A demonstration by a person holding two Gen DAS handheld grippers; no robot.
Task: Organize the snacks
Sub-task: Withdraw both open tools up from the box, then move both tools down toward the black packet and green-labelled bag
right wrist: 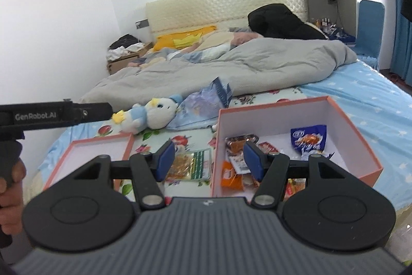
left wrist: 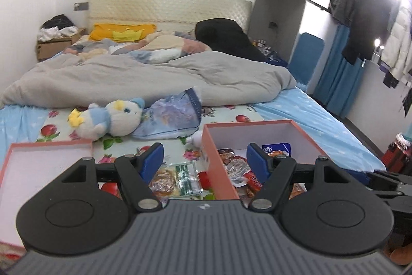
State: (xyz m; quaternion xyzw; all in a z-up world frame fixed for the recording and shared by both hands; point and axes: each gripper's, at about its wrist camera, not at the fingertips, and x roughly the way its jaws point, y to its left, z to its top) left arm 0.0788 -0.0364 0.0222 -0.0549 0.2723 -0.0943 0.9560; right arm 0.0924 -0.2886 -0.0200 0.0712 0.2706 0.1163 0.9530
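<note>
Your left gripper had its fingers spread wide with nothing gripped; they straddled the near wall of the pink box, one finger outside it, one over its contents. Your right gripper was also parted, a bit narrower, and empty, hovering over the same box wall. Just outside that wall a clear packet of golden snacks lay loose on the floral sheet, between the box and its lid, which lay open side up to the left. Inside the box: a blue wrapper, an orange packet, a few more small packs. Behind sat a plush toy, a crumpled bluish bag and a grey duvet. At the left edge of the right wrist view, your hand held the other device.
</note>
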